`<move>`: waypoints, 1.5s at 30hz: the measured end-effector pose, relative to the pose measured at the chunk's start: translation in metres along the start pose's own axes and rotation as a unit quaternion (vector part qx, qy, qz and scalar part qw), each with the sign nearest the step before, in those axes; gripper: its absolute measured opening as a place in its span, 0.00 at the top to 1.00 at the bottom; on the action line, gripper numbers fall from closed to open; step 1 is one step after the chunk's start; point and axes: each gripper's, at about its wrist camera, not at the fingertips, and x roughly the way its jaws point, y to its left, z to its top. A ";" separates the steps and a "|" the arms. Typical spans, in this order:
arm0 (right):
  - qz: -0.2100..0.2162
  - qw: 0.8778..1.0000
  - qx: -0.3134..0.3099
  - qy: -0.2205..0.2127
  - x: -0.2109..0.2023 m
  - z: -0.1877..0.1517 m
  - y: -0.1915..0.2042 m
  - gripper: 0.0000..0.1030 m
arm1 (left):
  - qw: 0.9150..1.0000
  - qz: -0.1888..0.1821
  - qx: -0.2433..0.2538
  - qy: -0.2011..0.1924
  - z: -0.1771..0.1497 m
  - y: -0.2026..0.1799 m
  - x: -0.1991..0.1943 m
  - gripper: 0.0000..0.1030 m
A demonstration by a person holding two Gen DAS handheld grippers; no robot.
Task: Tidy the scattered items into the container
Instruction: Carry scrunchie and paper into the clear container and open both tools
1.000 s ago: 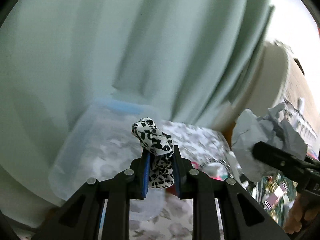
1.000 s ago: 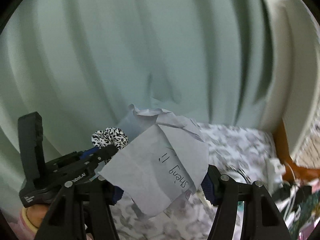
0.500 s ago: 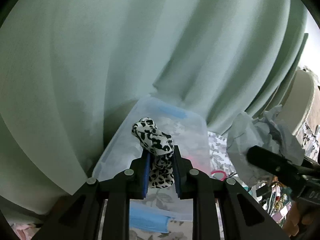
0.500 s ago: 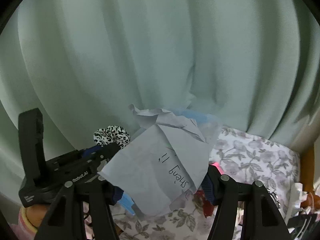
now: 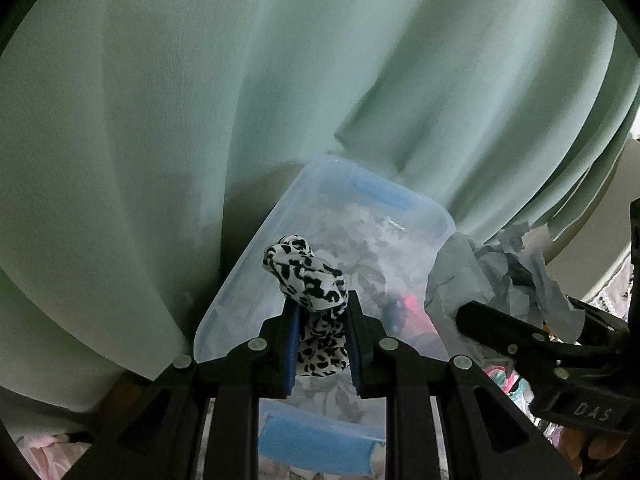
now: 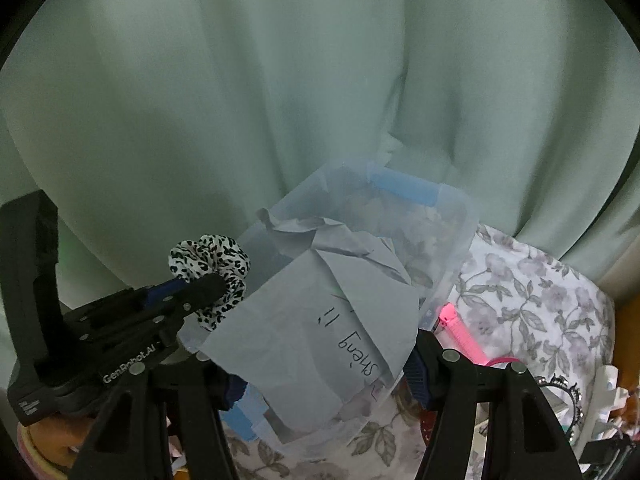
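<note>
green curtain, floral tablecloth, clear container

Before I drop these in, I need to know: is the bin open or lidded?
Open. The bin has no lid: its rim is bare, and the floral cloth shows through its clear walls. Both blue handles are visible.

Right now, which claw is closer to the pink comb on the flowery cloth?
Right. The right claw, shut on the crumpled paper, hangs just beside the pink comb; the left claw with the spotted scrunchie is across the clear box.

Leopard-print scrunchie, crumpled paper; clear container
</note>
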 end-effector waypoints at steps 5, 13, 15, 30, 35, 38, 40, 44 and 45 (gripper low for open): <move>-0.001 1.000 0.003 0.007 0.013 0.002 -0.006 0.34 | 1.000 0.008 0.002 0.008 0.000 0.001 0.003 0.79; 0.000 1.000 0.009 0.006 0.006 0.006 -0.009 0.32 | 1.000 0.013 -0.001 0.012 0.004 0.001 0.011 0.73; 0.000 1.000 0.010 0.003 0.003 0.006 -0.008 0.31 | 1.000 0.013 -0.002 0.014 0.005 0.000 0.013 0.66; -0.005 1.000 0.020 -0.017 0.000 0.008 -0.016 0.04 | 1.000 0.018 -0.001 0.012 0.007 -0.004 0.012 0.25; -0.009 0.999 0.021 -0.023 -0.006 0.006 -0.015 0.00 | 1.000 0.029 0.001 0.010 0.008 -0.005 0.010 0.18; -0.011 0.999 0.021 -0.026 -0.009 0.005 -0.015 0.00 | 0.999 0.034 0.004 0.005 0.008 -0.007 0.008 0.17; -0.013 0.999 0.022 -0.029 -0.012 0.004 -0.015 0.00 | 0.999 0.032 0.005 0.002 0.008 -0.008 0.006 0.12; -0.016 0.999 0.024 -0.037 -0.022 0.001 -0.017 0.00 | 0.999 0.030 0.012 -0.009 0.007 -0.013 -0.002 0.10; -0.016 0.999 0.025 -0.039 -0.024 0.000 -0.017 0.00 | 0.999 0.031 0.015 -0.013 0.007 -0.014 -0.004 0.09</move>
